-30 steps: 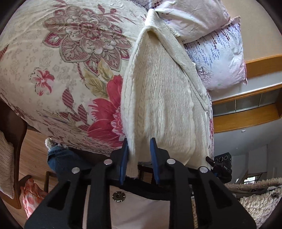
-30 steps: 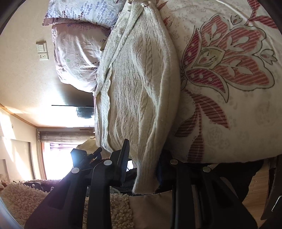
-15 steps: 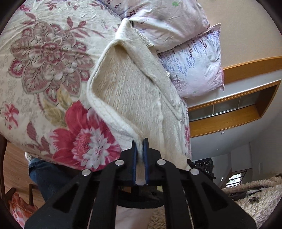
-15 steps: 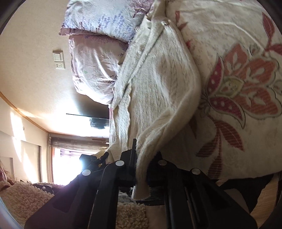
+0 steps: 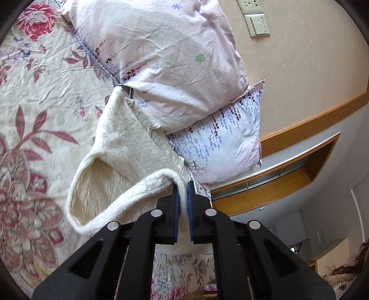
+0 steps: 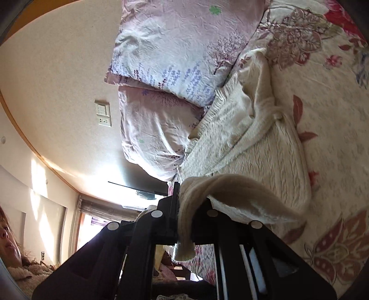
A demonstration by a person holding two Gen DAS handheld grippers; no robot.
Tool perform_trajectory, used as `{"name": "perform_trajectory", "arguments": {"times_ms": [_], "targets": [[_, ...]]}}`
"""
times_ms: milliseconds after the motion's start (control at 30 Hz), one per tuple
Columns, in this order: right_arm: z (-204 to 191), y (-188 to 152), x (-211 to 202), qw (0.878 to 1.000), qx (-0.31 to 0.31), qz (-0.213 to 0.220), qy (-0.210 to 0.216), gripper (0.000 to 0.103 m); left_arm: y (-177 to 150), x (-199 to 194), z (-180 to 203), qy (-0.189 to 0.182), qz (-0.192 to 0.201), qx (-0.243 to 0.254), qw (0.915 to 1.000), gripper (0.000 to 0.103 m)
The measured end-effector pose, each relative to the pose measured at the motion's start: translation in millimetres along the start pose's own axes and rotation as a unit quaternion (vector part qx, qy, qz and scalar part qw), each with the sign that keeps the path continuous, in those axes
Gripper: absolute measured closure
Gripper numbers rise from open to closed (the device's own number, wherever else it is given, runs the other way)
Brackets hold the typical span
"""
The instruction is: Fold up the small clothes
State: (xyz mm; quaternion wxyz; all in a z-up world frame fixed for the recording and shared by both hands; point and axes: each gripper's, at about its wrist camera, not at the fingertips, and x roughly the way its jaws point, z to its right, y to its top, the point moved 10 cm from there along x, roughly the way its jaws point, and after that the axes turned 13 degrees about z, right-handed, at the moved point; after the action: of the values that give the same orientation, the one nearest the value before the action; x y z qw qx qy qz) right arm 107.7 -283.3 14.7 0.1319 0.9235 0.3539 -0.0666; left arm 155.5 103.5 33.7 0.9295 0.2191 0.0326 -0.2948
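A cream cable-knit sweater (image 5: 120, 147) lies on a floral bedspread (image 5: 34, 92), its far end by the pillows. My left gripper (image 5: 183, 184) is shut on the sweater's near hem and holds it lifted and curled over the body. In the right wrist view the sweater (image 6: 253, 147) stretches toward the pillows. My right gripper (image 6: 186, 198) is shut on the other hem corner, which drapes over the fingers and hangs down.
Two pale floral pillows (image 5: 175, 64) are stacked against the wall at the head of the bed, also seen in the right wrist view (image 6: 175, 57). A wall socket (image 5: 253, 18) is above them. A person's face (image 6: 7, 237) shows at the left edge.
Both grippers closed on the sweater's near hem, then lifted it and carried it forward toward the pillows. The hem now curls over the sweater's body.
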Motion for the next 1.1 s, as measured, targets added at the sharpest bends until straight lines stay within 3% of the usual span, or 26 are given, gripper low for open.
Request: {"name": "perform_trajectory", "arguments": {"times_ms": [500, 600, 767, 1000, 1100], "targets": [[-20, 86, 80, 0.999, -0.03, 0.031, 0.0, 0.095, 70, 103, -13, 0.021, 0.019, -0.013, 0.9995, 0.097], [-3, 107, 101, 0.999, -0.008, 0.036, -0.027, 0.095, 80, 120, -36, 0.055, 0.027, -0.036, 0.9975, 0.097], [57, 120, 133, 0.992, 0.049, 0.026, -0.117, 0.095, 78, 150, -76, 0.122, 0.018, -0.06, 0.9905, 0.097], [63, 135, 158, 0.991, 0.042, 0.021, -0.121, 0.095, 89, 169, -81, 0.14, 0.018, -0.041, 0.9891, 0.097], [77, 138, 167, 0.987, 0.053, 0.015, -0.148, 0.095, 92, 173, -93, 0.161, 0.02, -0.05, 0.9855, 0.097]]}}
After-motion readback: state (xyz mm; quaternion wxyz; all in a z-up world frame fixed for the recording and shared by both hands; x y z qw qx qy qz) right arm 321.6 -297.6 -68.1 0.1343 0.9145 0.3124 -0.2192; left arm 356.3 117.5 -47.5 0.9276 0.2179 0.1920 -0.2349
